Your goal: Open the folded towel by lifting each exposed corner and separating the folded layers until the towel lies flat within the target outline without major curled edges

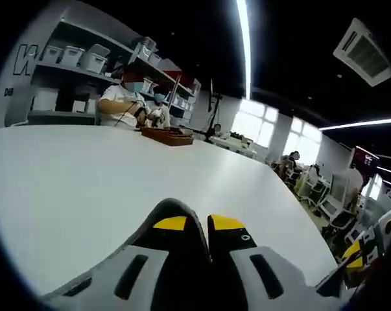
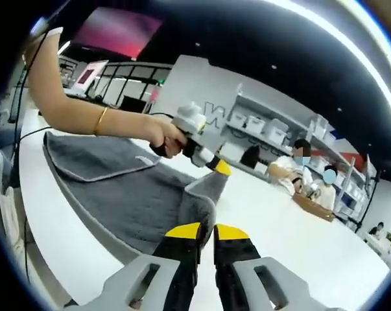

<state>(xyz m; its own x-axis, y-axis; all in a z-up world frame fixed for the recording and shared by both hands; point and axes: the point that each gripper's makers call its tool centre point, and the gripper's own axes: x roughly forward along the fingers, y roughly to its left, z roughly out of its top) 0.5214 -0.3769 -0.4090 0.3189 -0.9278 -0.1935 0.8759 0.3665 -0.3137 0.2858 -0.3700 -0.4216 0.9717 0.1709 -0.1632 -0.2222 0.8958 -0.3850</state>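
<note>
A dark grey towel (image 2: 127, 188) with a pale hem lies partly folded on the white table (image 2: 292, 233) in the right gripper view. One corner of it (image 2: 205, 184) is raised off the table. A person's hand holds the left gripper (image 2: 218, 165) there, shut on that raised corner. In the left gripper view the left gripper (image 1: 198, 223) has its yellow-tipped jaws together, with a fold of the towel (image 1: 176, 206) curling over the left jaw. The right gripper (image 2: 206, 231) has its jaws together on the towel's near edge, just below the raised fold. The right gripper (image 1: 357, 256) also juts in at the lower right.
The white table (image 1: 85, 188) stretches far ahead. Two people (image 1: 127, 100) sit at its far side by a brown tray (image 1: 167, 135). Shelves with white bins (image 1: 72, 55) stand behind them. A forearm with a gold bracelet (image 2: 101, 121) reaches over the towel.
</note>
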